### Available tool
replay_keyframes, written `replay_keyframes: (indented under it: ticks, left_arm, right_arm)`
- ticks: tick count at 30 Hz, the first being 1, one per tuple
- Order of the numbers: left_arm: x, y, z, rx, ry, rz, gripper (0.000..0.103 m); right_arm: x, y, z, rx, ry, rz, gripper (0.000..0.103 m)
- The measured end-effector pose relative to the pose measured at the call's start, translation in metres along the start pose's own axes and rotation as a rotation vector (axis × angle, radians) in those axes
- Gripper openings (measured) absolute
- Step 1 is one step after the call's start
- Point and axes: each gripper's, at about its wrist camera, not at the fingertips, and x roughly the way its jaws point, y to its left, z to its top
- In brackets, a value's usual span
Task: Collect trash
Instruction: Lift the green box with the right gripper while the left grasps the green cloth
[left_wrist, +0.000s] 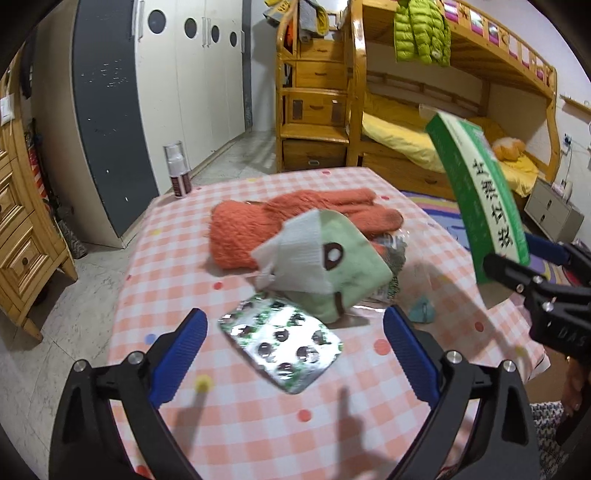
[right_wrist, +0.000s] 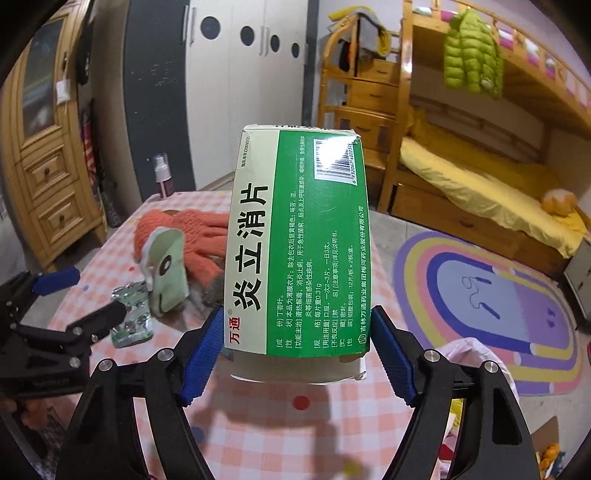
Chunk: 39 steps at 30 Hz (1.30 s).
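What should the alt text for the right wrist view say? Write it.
The right gripper holds a green and white medicine box upright between its blue fingers, above a pink checked tablecloth. Behind lie an orange glove, a green sock and a foil pill sheet.

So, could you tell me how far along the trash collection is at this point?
Nothing visibly finished yet. In hand: the right tongs grip the green medicine box, lifted above the checked table. Left: the foil pill sheet lies on the table between the open left tongs, not gripped. A small teal scrap and clear wrapper also remain, beside the orange gloves and green sock.
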Motion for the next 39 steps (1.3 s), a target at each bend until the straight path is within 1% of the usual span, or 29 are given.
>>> replay_keyframes:
  ticks: [3, 5, 7, 8, 10, 12, 15, 16, 17, 18, 19, 21, 23, 24, 25, 27, 28, 30, 33, 39]
  left_arm:
    - [0.013, -0.013, 0.0, 0.032, 0.017, 0.029, 0.093]
    - [0.022, -0.023, 0.001, 0.062, 0.023, 0.068, 0.092]
    - [0.03, -0.032, 0.001, 0.093, 0.033, 0.09, 0.086]
    - [0.034, -0.036, 0.001, 0.104, 0.04, 0.097, 0.081]
    - [0.04, -0.044, 0.0, 0.13, 0.052, 0.114, 0.077]
    - [0.045, -0.053, 0.0, 0.163, 0.054, 0.133, 0.071]
    - [0.05, -0.065, 0.003, 0.205, 0.049, 0.159, 0.069]
    - [0.053, -0.069, 0.004, 0.221, 0.049, 0.183, 0.066]
    - [0.056, -0.071, 0.004, 0.229, 0.054, 0.196, 0.06]
    - [0.059, -0.072, 0.005, 0.236, 0.065, 0.209, 0.052]
    - [0.062, -0.072, 0.007, 0.235, 0.077, 0.223, 0.047]
    - [0.06, -0.069, 0.01, 0.22, 0.073, 0.228, 0.026]
    - [0.046, -0.062, 0.015, 0.197, 0.023, 0.196, 0.015]
    - [0.037, -0.059, 0.017, 0.188, -0.006, 0.177, 0.013]
    - [0.024, -0.054, 0.02, 0.164, -0.045, 0.14, 0.012]
    - [-0.001, -0.041, 0.024, 0.109, -0.117, 0.057, 0.011]
    - [-0.017, -0.03, 0.025, 0.068, -0.169, 0.004, 0.01]
    - [-0.032, -0.017, 0.026, 0.021, -0.213, -0.057, 0.007]
    - [-0.046, 0.008, 0.029, -0.055, -0.256, -0.154, 0.006]
    - [-0.052, 0.033, 0.033, -0.145, -0.293, -0.238, 0.005]
  right_arm:
    - [0.0, -0.005, 0.001, 0.013, 0.001, -0.004, 0.078]
    - [0.001, -0.009, 0.001, 0.021, -0.001, -0.007, 0.078]
    - [0.002, -0.012, 0.002, 0.031, 0.001, -0.008, 0.078]
    - [0.003, -0.014, 0.002, 0.039, 0.005, -0.007, 0.078]
    - [0.002, -0.013, 0.002, 0.05, 0.008, -0.005, 0.078]
    - [0.003, -0.014, 0.002, 0.06, 0.009, -0.005, 0.078]
    - [0.003, -0.012, 0.001, 0.066, 0.01, -0.004, 0.078]
    - [0.004, -0.013, 0.001, 0.064, 0.011, -0.005, 0.078]
    - [0.004, -0.013, 0.001, 0.062, 0.012, -0.005, 0.078]
    - [0.004, -0.014, 0.001, 0.062, 0.013, -0.007, 0.078]
    - [0.004, -0.014, 0.001, 0.061, 0.012, -0.008, 0.078]
    - [0.003, -0.015, 0.0, 0.062, 0.009, -0.011, 0.078]
    - [0.001, -0.015, 0.0, 0.066, 0.006, -0.012, 0.078]
    - [0.0, -0.015, -0.001, 0.068, 0.006, -0.011, 0.078]
    - [0.0, -0.015, -0.001, 0.071, 0.005, -0.01, 0.078]
    - [-0.002, -0.015, -0.001, 0.075, -0.003, -0.004, 0.078]
    - [-0.003, -0.014, -0.001, 0.076, -0.006, -0.003, 0.078]
    - [-0.003, -0.013, -0.001, 0.078, -0.009, 0.003, 0.078]
    - [-0.003, -0.014, -0.002, 0.075, -0.005, 0.01, 0.078]
    - [-0.002, -0.019, -0.002, 0.073, -0.004, 0.016, 0.078]
